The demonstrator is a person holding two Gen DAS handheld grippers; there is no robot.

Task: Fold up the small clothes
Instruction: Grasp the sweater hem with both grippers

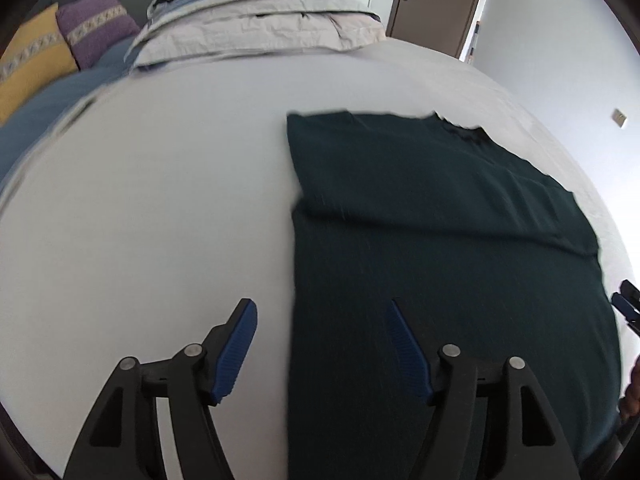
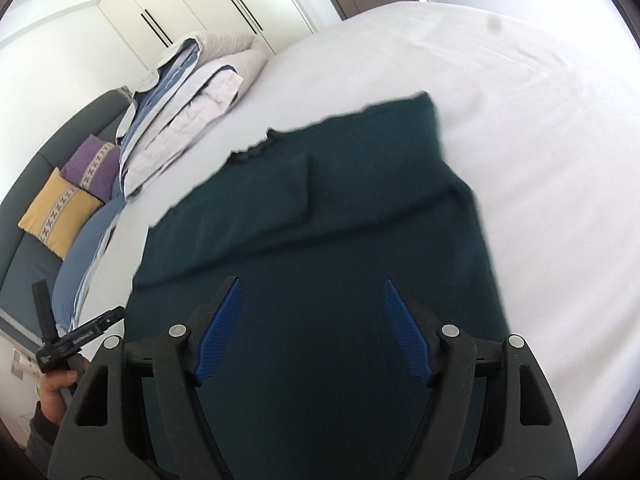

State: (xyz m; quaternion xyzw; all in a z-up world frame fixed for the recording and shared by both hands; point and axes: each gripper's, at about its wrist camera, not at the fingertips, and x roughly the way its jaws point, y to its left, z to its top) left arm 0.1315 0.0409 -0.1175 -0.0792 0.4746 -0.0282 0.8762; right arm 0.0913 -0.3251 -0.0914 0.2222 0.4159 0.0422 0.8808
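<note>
A dark green T-shirt [image 1: 440,248] lies flat on the white bed sheet [image 1: 160,200], with both sleeves folded in over its chest. It also shows in the right wrist view [image 2: 320,248], collar at the far left. My left gripper [image 1: 322,304] is open and empty, hovering over the shirt's left edge near the hem. My right gripper [image 2: 312,280] is open and empty, above the shirt's lower middle. The left gripper's handle [image 2: 76,336], held in a hand, shows at the lower left of the right wrist view.
A folded pile of grey and blue bedding [image 1: 260,20] sits at the head of the bed. Yellow [image 1: 28,60] and purple [image 1: 96,28] cushions lie on a dark sofa to the left. A brown door [image 1: 432,4] and white wardrobes [image 2: 192,4] stand beyond.
</note>
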